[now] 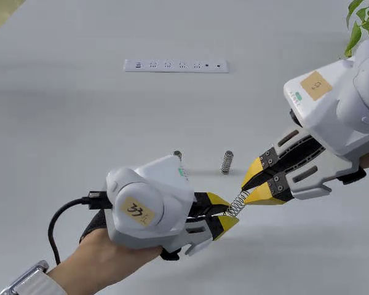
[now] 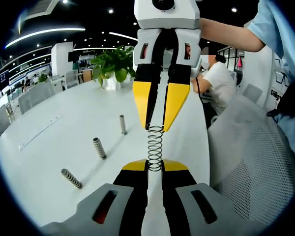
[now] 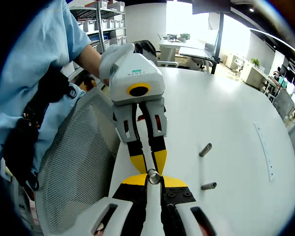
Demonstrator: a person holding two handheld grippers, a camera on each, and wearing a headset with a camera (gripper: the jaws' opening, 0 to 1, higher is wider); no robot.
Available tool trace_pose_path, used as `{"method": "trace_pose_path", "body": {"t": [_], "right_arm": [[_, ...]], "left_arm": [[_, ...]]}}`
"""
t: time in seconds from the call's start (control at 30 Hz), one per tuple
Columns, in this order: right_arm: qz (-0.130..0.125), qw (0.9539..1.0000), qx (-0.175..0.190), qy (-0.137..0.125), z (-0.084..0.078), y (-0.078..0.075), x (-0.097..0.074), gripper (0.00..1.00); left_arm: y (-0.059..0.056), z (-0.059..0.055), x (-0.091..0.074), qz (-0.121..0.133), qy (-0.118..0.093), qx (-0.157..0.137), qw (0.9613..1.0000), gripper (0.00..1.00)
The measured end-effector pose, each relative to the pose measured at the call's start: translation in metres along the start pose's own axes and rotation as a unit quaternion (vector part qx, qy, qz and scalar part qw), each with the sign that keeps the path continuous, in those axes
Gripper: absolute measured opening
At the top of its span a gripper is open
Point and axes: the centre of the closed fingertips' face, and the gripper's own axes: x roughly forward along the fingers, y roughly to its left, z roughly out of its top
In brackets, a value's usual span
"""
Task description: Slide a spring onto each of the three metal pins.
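Note:
A bare spring hangs in the air between my two grippers. My left gripper is shut on its near end and my right gripper is shut on its far end. In the left gripper view the spring runs straight from my own jaws up to the right gripper. The right gripper view looks down the spring's round end. I cannot tell whether a pin runs inside it. On the table stand a smooth pin and a spring-clad pin; another spring-clad one lies flat.
A white power strip lies at the far side of the white table. A green plant stands at the back right. A mesh chair is beside the table edge. The left gripper's black cable trails left.

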Motion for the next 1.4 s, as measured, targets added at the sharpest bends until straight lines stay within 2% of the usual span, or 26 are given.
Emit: {"method": "trace_pose_path", "body": {"t": [0.23, 0.53, 0.57, 0.7, 0.73, 0.9, 1.03, 1.3, 1.4], "right_arm": [[-0.003, 1.0000, -0.004, 0.002, 0.002, 0.002, -0.001, 0.05], [0.004, 0.9999, -0.010, 0.005, 0.001, 0.004, -0.004, 0.06], [0.003, 0.9999, -0.013, 0.005, 0.001, 0.004, -0.004, 0.07], [0.000, 0.9998, -0.020, 0.009, 0.000, 0.004, -0.005, 0.27], [-0.002, 0.9996, -0.025, 0.011, 0.000, 0.003, -0.005, 0.28], [0.003, 0.9991, -0.034, 0.024, -0.003, 0.005, -0.006, 0.28], [0.013, 0.9977, -0.049, 0.046, -0.010, 0.006, -0.005, 0.26], [0.029, 0.9961, -0.057, 0.060, -0.013, 0.007, 0.001, 0.23], [0.033, 0.9954, -0.061, 0.066, -0.014, 0.007, 0.003, 0.19]], "left_arm": [[0.000, 0.003, 0.001, 0.000, -0.004, -0.003, 1.0000, 0.06], [-0.003, 0.006, 0.000, -0.003, -0.012, 0.016, 0.9998, 0.06], [-0.003, 0.006, 0.000, -0.003, -0.013, 0.017, 0.9998, 0.06], [-0.003, 0.007, 0.001, -0.003, -0.015, 0.017, 0.9997, 0.06], [-0.003, 0.007, 0.001, -0.004, -0.015, 0.016, 0.9998, 0.06], [-0.005, 0.008, 0.003, -0.008, -0.011, 0.020, 0.9997, 0.06], [-0.008, 0.009, 0.003, -0.014, -0.010, 0.023, 0.9996, 0.06], [-0.009, 0.012, 0.004, -0.013, -0.015, 0.023, 0.9995, 0.06], [-0.010, 0.014, 0.005, -0.013, -0.017, 0.022, 0.9995, 0.06]]}}
